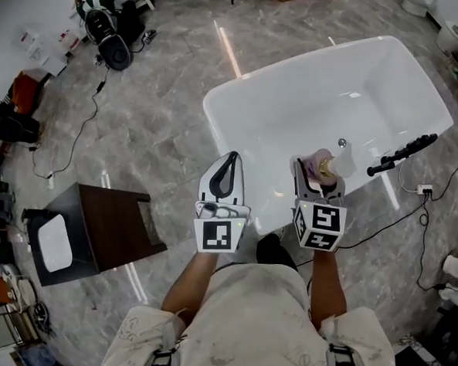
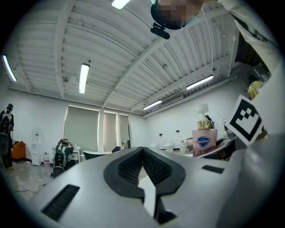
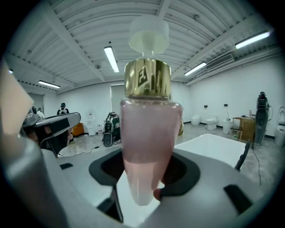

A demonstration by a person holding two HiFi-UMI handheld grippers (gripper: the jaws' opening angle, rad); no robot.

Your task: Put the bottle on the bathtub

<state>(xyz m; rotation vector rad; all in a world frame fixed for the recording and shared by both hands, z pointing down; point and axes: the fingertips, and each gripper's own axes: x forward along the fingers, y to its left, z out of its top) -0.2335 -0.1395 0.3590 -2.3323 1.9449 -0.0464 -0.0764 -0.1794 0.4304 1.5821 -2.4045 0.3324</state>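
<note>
1. The bottle (image 3: 149,129) is in your right gripper (image 1: 316,176); its long axis runs out along the jaws, white pump cap farthest from your hand
2. The bathtub (image 1: 313,75) lies ahead of and below that gripper, with the near rim seemingly just under the jaws; your right gripper looks the nearer
3. The right jaws stand part open, clamped on the bottle's pink lower body
4. Your left gripper (image 1: 229,163), beside the right, has its jaws pressed together on nothing
</note>
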